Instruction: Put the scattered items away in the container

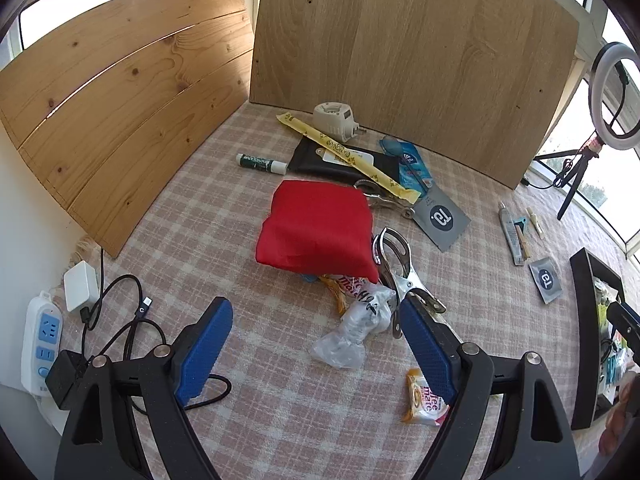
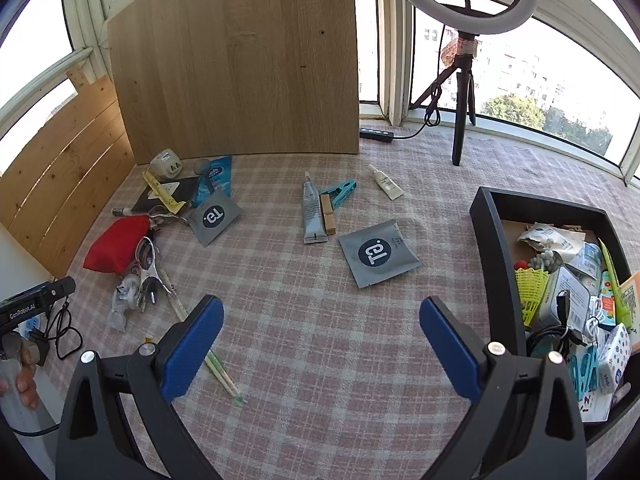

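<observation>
We hold both grippers, left and right, spread and empty; the crinkly wrapper probably slips when pinched.

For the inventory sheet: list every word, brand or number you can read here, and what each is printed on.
"T9." in a dark circle: grey sachet, and a second grey sachet.
"Coffee mate", partly covered: small packet.
"GenRobot.AI": body of the left gripper.
Too small or blurred to read: print on the green marker, the yellow strip, the grey tube, and the packages in the black container.
</observation>
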`<state>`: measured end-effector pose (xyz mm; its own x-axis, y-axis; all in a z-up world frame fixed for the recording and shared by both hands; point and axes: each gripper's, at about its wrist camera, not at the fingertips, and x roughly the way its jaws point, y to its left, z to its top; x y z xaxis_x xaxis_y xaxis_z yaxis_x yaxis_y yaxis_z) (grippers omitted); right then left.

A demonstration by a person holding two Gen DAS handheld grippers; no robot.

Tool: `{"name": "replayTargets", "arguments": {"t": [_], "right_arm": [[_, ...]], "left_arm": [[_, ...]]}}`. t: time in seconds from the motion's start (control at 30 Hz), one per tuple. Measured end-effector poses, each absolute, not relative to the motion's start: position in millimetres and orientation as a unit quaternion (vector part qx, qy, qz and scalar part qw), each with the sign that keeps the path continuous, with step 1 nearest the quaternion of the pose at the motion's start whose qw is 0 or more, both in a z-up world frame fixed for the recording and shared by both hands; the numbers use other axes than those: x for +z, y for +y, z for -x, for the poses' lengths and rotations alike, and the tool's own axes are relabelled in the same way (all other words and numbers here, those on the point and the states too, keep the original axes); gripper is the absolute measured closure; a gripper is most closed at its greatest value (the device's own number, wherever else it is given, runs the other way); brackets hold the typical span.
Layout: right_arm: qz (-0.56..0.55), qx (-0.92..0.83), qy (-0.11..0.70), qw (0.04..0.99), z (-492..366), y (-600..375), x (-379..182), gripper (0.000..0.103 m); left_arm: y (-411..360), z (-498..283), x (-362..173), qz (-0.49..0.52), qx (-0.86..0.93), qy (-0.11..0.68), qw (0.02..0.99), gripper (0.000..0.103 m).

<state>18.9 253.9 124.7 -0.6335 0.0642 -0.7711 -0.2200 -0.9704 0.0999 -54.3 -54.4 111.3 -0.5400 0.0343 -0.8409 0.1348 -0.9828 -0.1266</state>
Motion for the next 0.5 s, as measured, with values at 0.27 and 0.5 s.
{"name": "replayTargets", "arguments": {"t": [0.27,0.5], "right_arm": [[0.424,0.902,0.077,0.013,34.3,214.6,146.5,0.025],[0.439,0.895,0.065,-0.044,94.9,170.5,140.6,0.040]], "left_arm": [[-74.3,88.4,116.2,-0.482,-0.869,0.105,0.044,0.028],[-98.7,117.2,89.3,-0.508,-0.847,0.146,0.054,0.034]]}}
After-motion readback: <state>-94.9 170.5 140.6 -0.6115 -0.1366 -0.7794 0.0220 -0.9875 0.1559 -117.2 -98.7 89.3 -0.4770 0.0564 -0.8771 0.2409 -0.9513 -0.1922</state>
